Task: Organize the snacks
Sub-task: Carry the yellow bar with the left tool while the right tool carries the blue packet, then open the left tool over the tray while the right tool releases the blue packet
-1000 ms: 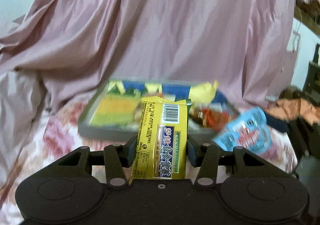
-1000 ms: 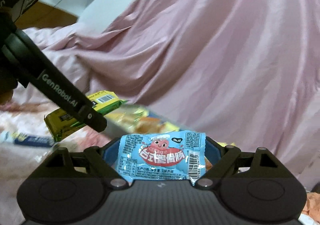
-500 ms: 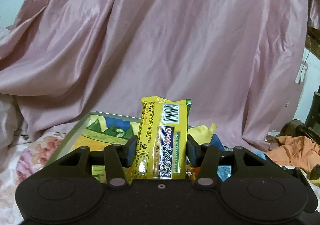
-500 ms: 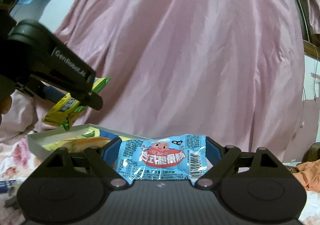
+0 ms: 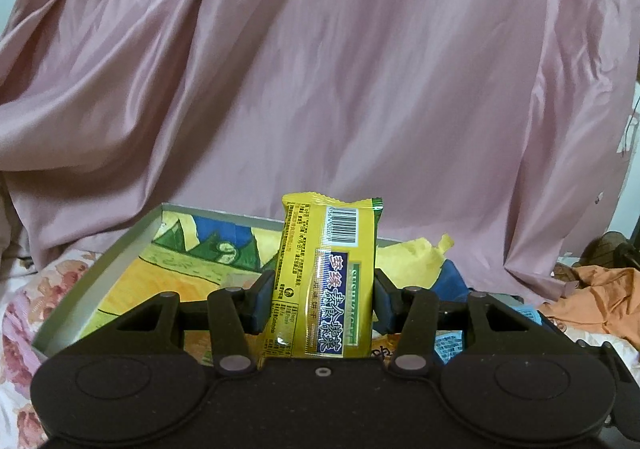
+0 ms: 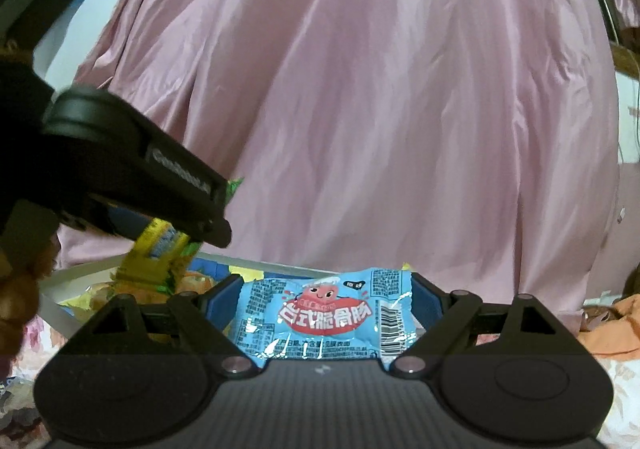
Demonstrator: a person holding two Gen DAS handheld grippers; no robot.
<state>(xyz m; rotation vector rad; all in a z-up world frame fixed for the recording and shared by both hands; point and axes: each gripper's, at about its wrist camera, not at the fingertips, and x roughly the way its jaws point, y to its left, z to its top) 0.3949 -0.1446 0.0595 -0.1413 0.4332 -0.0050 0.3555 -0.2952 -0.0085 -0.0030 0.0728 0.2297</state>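
Note:
My left gripper (image 5: 320, 301) is shut on a yellow snack packet (image 5: 326, 273) that stands upright between the blue pads, held over the grey tray (image 5: 116, 257) with its painted yellow and blue floor. My right gripper (image 6: 326, 309) is shut on a light blue snack packet (image 6: 324, 317) held flat. In the right wrist view the left gripper's black body (image 6: 132, 169) is close at the left with the yellow packet (image 6: 160, 253) below it, over the tray's rim (image 6: 80, 273).
A pink satin sheet (image 5: 320, 69) hangs behind the tray. More snack packets (image 5: 416, 261) lie in the tray's right part. Flowered bedding (image 5: 24, 297) lies at the left. Orange cloth (image 5: 596, 301) lies at the right.
Both grippers have moved forward to the tray with their packets. The tray now sits right under the left gripper. The left gripper has come closer in the right wrist view.

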